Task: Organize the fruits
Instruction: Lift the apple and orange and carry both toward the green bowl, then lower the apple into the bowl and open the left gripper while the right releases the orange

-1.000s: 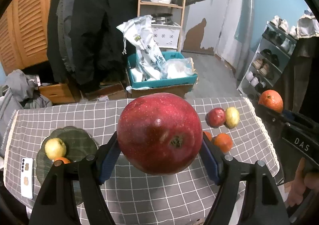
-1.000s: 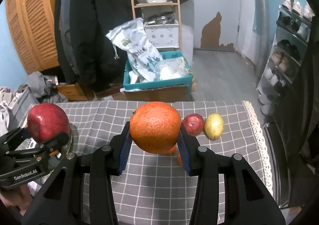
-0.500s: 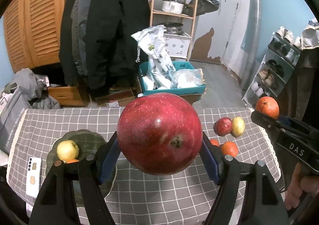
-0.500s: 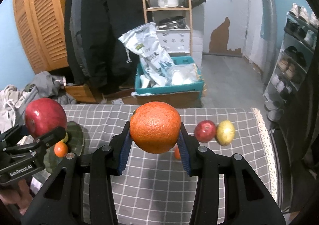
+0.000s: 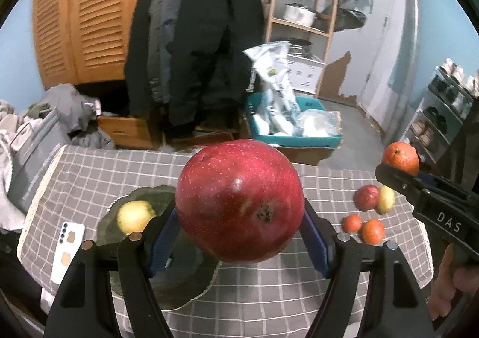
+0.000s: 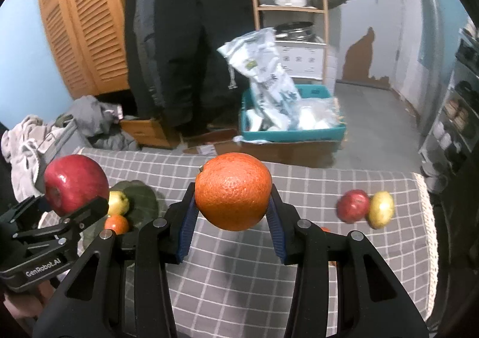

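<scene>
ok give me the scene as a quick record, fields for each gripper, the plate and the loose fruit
left gripper: shut on big red apple
right gripper: shut on orange
green plate: holds yellow fruit and a small orange fruit
loose on tablecloth: small red apple, yellow-green fruit, two small oranges
phone: beside the plate

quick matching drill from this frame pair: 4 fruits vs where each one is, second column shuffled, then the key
Things:
1. big red apple
2. large orange
3. yellow-green fruit
4. small red apple

Places:
A. on the dark green plate
B. held in the right claw
C. on the checked cloth, touching a yellow fruit
D. held in the left claw

Pairs: 1-D, 2-B, 3-A, 4-C
</scene>
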